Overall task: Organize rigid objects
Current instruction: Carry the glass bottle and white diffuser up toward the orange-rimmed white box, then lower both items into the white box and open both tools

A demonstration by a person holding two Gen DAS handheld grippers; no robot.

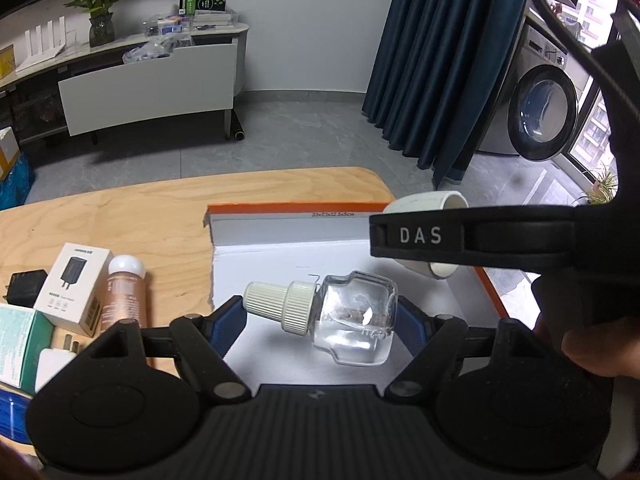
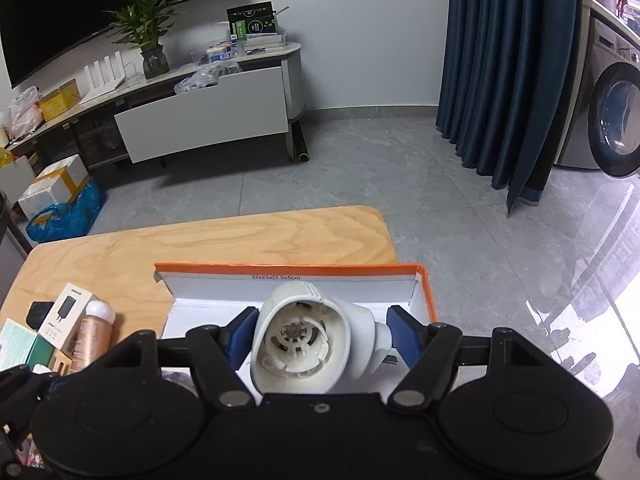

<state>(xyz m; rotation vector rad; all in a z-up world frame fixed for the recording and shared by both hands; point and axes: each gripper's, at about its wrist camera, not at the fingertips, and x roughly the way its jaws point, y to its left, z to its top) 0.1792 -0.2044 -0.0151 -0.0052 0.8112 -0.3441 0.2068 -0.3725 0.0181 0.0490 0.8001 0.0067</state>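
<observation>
A clear glass bottle [image 1: 356,320] with a ribbed cream cap lies on its side between the blue pads of my left gripper [image 1: 320,316], over the white floor of the orange-edged box [image 1: 280,256]. The pads stand wide; the right pad is at the bottle's base, the left beside the cap. My right gripper [image 2: 320,334] holds a white plastic plug-in housing [image 2: 308,344], hollow side facing the camera, above the box [image 2: 292,276]. In the left wrist view the right gripper crosses the upper right, with the housing [image 1: 424,208] behind it.
On the wooden table [image 1: 140,216] left of the box lie a white charger box [image 1: 74,292], a rose-gold bottle [image 1: 124,296], a black adapter [image 1: 24,288] and a green-white carton [image 1: 20,344]. Beyond are a TV cabinet, blue curtain and washing machine.
</observation>
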